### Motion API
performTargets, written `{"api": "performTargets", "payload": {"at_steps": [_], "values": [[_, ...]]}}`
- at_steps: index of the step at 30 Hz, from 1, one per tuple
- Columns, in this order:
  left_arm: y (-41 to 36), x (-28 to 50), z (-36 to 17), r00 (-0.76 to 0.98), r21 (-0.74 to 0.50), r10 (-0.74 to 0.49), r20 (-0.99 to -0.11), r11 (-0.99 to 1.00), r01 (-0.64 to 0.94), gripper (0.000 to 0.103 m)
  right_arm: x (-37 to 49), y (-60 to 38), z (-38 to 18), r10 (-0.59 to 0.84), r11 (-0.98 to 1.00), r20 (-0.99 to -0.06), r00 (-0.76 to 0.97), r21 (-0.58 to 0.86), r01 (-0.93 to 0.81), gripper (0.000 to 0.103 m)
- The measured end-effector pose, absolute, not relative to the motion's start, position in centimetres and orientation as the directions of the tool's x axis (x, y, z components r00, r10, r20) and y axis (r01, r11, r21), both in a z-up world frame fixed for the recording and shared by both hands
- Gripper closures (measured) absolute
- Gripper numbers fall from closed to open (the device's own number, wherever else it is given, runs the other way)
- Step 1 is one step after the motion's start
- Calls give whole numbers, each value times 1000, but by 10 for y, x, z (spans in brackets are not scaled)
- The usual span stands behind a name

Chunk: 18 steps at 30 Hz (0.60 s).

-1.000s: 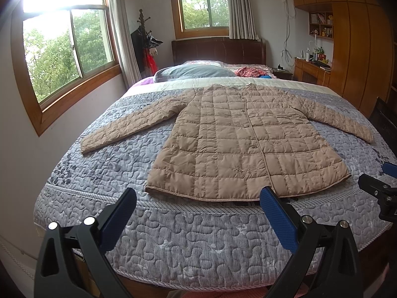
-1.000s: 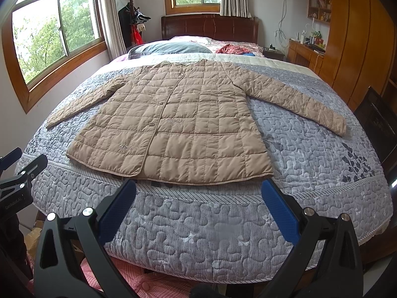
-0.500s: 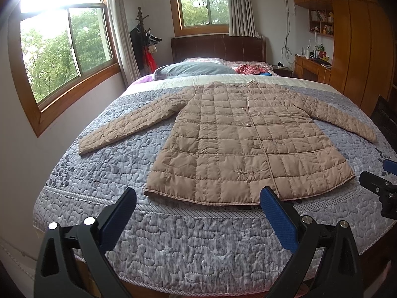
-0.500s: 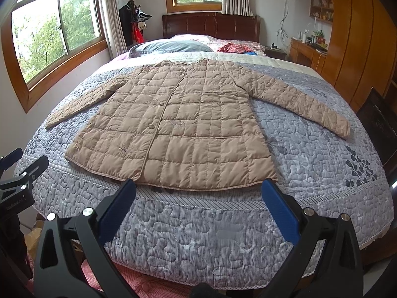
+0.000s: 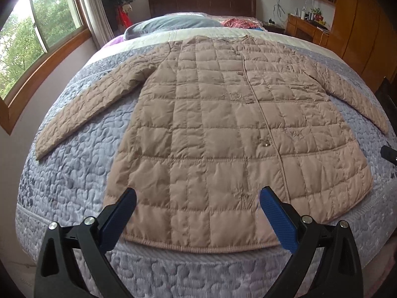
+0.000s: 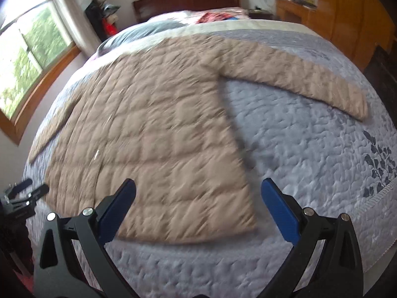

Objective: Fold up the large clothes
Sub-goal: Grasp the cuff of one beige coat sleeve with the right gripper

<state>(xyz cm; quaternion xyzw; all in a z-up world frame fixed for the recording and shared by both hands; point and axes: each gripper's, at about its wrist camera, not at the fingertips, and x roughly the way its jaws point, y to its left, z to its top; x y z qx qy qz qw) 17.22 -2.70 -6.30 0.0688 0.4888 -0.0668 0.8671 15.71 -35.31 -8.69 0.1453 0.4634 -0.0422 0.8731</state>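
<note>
A tan quilted coat (image 5: 218,114) lies flat and face up on the bed, both sleeves spread out. It also shows blurred in the right wrist view (image 6: 158,134). My left gripper (image 5: 198,208) is open and empty, above the coat's hem near its left half. My right gripper (image 6: 198,193) is open and empty, above the coat's lower right corner. The right sleeve (image 6: 297,84) stretches out toward the right side of the bed.
The grey quilted bedspread (image 5: 74,168) covers the bed. A grey pillow (image 5: 173,23) and a red cloth (image 5: 238,22) lie at the headboard. Windows line the left wall; a wooden wardrobe (image 5: 367,32) and a desk stand on the right. The left gripper shows at the left edge of the right wrist view (image 6: 22,193).
Both grippers have moved forward and closer over the bed, from beyond its foot edge to above the coat's hem. The right view is blurred by motion. Both stay open.
</note>
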Motion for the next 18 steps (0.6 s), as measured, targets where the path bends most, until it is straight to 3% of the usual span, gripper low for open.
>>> {"api": "performTargets", "payload": {"at_steps": [8,18], "values": [[-88,287,-57,480,-62,-170,-861,971,233,4,203,-509,-85,-119,871,-827,549,179,458,3],[-154,403,-89,420,-115,-205,-884,967,229,7,217,-688,-142,-83,662,-886,457,293,689,3]]}}
